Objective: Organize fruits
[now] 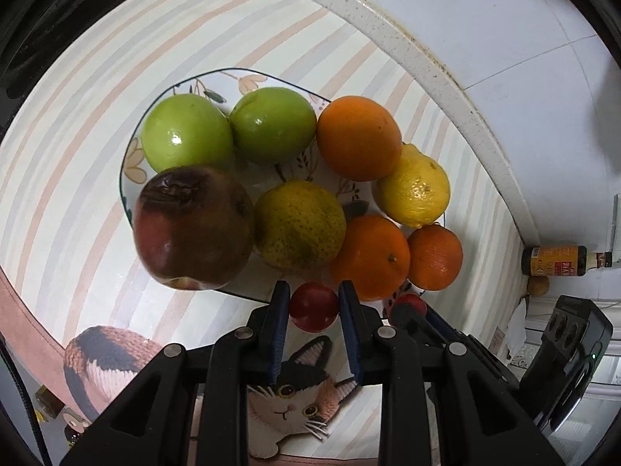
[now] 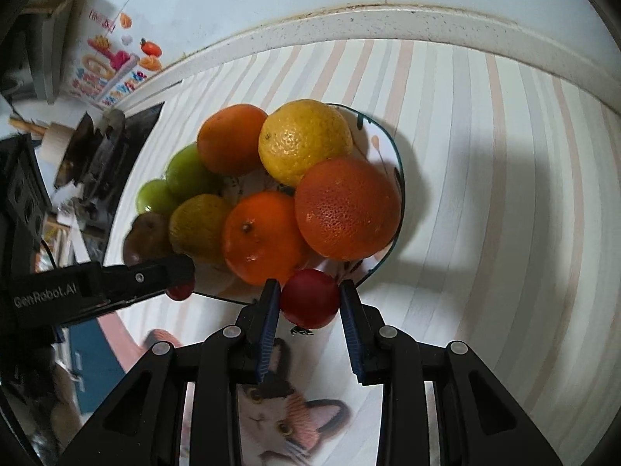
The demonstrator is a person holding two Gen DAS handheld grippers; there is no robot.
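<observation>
Nearest to me, my left gripper (image 1: 314, 306) clasps a small, smooth, glossy red round fruit (image 1: 313, 306) between its blue ridged pads, just at the near rim of the plate; my right gripper (image 2: 309, 305) clasps a second small smooth red fruit (image 2: 309, 303) the same way, its jaws narrowed onto the skin, at the plate's near right edge. Both fruits hang close over the rim, and I cannot tell whether either touches it. Under them lies a wipe-clean table covering (image 1: 77, 163) in pale pink and grey stripes, printed with a calico cat. The shallow white ceramic plate with a dark rim and painted flowers (image 1: 130, 173) already carries most of the load, so I judge the task nearly finished, with only these two fruits left to set down. On it, from near to far: a wrinkled, browning red apple (image 1: 194, 229) with a sunken rotten patch, a pebbly yellow-green citrus (image 1: 299, 223), two dimpled oranges (image 1: 370, 256), a waxy yellow lemon (image 1: 415, 192), another orange (image 1: 359, 138), and two shiny green apples (image 1: 188, 132). Beyond runs a speckled white stone ledge (image 1: 427, 62) and a tiled wall.
</observation>
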